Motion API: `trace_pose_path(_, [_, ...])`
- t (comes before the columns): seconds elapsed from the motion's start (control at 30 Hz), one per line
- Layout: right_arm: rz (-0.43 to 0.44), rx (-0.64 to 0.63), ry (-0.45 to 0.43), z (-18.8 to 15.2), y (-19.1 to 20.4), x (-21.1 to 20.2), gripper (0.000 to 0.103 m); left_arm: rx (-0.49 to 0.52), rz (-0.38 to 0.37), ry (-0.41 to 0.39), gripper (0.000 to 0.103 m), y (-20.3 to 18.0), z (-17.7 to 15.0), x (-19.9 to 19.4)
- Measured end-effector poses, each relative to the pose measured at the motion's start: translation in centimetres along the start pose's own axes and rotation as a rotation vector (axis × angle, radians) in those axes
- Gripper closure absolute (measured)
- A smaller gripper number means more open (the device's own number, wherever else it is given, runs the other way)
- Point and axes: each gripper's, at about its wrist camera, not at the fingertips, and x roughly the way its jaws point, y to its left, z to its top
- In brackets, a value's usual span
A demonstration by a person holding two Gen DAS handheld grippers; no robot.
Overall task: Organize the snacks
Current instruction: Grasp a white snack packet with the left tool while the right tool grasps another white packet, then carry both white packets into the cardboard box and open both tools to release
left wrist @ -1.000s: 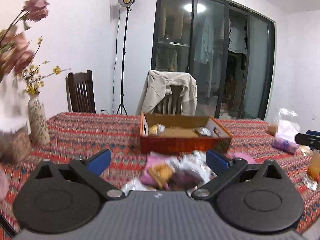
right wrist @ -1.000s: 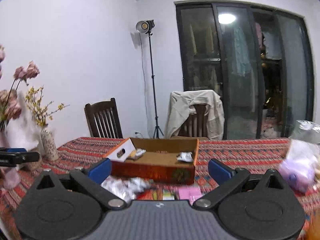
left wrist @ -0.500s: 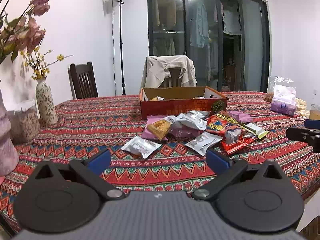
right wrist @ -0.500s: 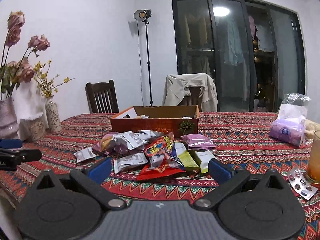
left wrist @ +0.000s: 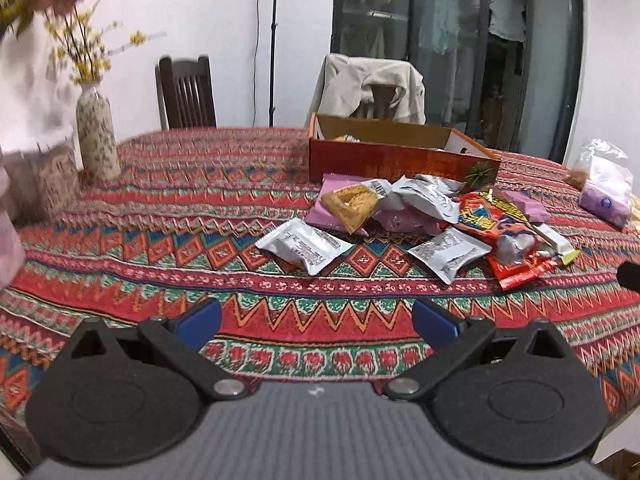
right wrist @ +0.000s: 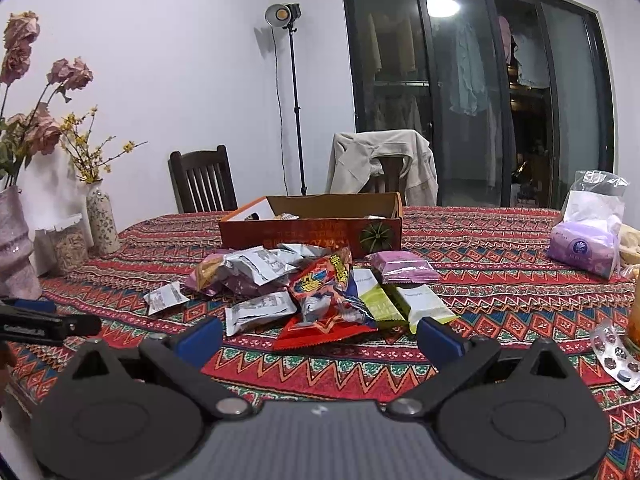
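Observation:
A heap of snack packets lies mid-table on the patterned cloth: silver packets (left wrist: 304, 245) (right wrist: 260, 313), a red bag (left wrist: 486, 216) (right wrist: 326, 304), pink packets (right wrist: 404, 267), yellow-green bars (right wrist: 400, 300). Behind the heap stands an open orange cardboard box (left wrist: 396, 160) (right wrist: 312, 232) with a few snacks inside. My left gripper (left wrist: 316, 322) hovers open over the near table edge, short of the silver packets, holding nothing. My right gripper (right wrist: 320, 338) is open too, just in front of the red bag. The left gripper's tip (right wrist: 48, 326) shows at the left of the right wrist view.
Flower vases (right wrist: 102, 220) (left wrist: 96, 136) and a jar (right wrist: 70, 242) stand at the table's left. A purple tissue pack in a plastic bag (right wrist: 584, 240), a blister pack of pills (right wrist: 614, 354) and an orange glass (right wrist: 634, 320) sit at the right. Chairs (right wrist: 204, 180) stand behind.
Both grippers have pulled back from the box toward the near table edge and tilted down, so the snack heap now lies ahead of them. Both stayed open.

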Motion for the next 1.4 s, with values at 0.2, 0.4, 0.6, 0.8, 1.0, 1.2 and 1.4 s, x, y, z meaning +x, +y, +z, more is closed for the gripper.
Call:
trace_pose_path(0.2, [-0.004, -0.020, 0.001, 0.6, 0.0, 2.7, 0.000, -0.043, 0.004, 0.044, 0.000, 0.3, 1.7, 3.9])
trace_pose_path(0.4, [0.015, -0.076, 0.019, 1.5, 0.8, 6.5, 0.000, -0.066, 0.007, 0.073, 0.000, 0.4, 3.5, 8.3])
trace_pose_path(0.6, [0.052, -0.124, 0.042, 3.2, 1.9, 11.2, 0.002, -0.146, 0.022, 0.087, 0.000, 1.3, 5.5, 12.8])
trace_pose_path(0.8, [0.142, -0.233, 0.057, 5.4, 4.5, 16.8, 0.001, -0.166, 0.016, 0.096, 0.028, 1.6, 5.7, 14.8])
trace_pose_path(1.0, [0.206, -0.252, 0.118, 6.6, 5.7, 22.7, 0.002, -0.071, -0.044, 0.072, 0.041, 0.7, 4.9, 14.0])
trace_pose_path(1.2, [0.253, -0.212, 0.194, 7.0, 5.4, 26.3, 0.033, -0.028, -0.025, 0.096, 0.035, 0.2, 4.4, 13.4])
trace_pose_path(1.4, [0.252, -0.216, 0.230, 5.8, 5.6, 25.6, 0.053, -0.005, -0.006, 0.088, 0.046, -0.4, 3.4, 11.9])
